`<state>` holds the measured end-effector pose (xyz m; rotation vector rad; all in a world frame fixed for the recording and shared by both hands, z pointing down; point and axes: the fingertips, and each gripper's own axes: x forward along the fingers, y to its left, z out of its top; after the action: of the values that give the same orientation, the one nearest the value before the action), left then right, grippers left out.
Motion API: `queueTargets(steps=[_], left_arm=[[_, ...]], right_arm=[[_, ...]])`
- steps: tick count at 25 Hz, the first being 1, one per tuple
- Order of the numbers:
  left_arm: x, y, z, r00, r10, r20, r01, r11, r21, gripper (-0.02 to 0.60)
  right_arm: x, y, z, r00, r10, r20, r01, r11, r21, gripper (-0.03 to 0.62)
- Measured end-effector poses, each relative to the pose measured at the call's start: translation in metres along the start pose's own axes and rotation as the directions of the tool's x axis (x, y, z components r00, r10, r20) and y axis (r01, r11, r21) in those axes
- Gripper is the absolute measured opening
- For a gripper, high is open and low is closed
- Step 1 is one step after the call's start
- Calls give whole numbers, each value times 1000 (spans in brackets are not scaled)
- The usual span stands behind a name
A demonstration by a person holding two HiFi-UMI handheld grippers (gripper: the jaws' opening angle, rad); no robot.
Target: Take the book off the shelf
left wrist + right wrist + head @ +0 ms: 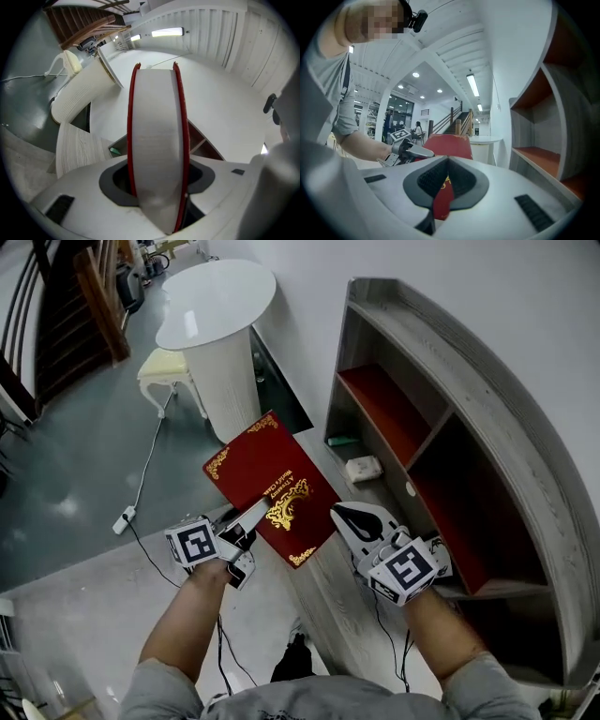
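A red book [267,484] with gold ornament is out in front of the grey wooden shelf [487,399], held tilted over the floor. My left gripper [251,519] is shut on its lower left edge. In the left gripper view the white page block between the red covers of the book [157,140] runs straight out from the left gripper [157,192]. My right gripper [340,514] sits just beside the book's right edge, jaw tips together. In the right gripper view the book [450,146] shows beyond the right gripper [446,161], not clamped.
The shelf has red-lined compartments; a small white object [363,468] and a green one [342,440] lie on its low base. A round white pedestal table [216,306], a cream chair [169,367] and a power strip [124,518] with cable stand on the floor to the left.
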<state>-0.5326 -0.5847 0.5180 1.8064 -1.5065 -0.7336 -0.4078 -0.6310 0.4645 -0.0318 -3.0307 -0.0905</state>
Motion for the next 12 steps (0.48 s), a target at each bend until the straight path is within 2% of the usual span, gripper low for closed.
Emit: queueTargets(steps=[7, 9, 11, 12], left_arm=[[42, 83, 31, 999, -47, -25, 47, 999, 1, 245], [46, 116, 28, 1000, 10, -29, -13, 997, -77, 245], [48, 147, 18, 996, 76, -54, -84, 980, -182, 245], [49, 159, 13, 993, 90, -70, -103, 972, -212, 245]], right_arm=[[70, -35, -39, 998, 6, -56, -7, 1000, -26, 25], [84, -43, -52, 996, 15, -83, -17, 999, -30, 25], [93, -48, -64, 994, 24, -109, -28, 999, -34, 25], [97, -49, -70, 993, 28, -118, -32, 999, -31, 25]])
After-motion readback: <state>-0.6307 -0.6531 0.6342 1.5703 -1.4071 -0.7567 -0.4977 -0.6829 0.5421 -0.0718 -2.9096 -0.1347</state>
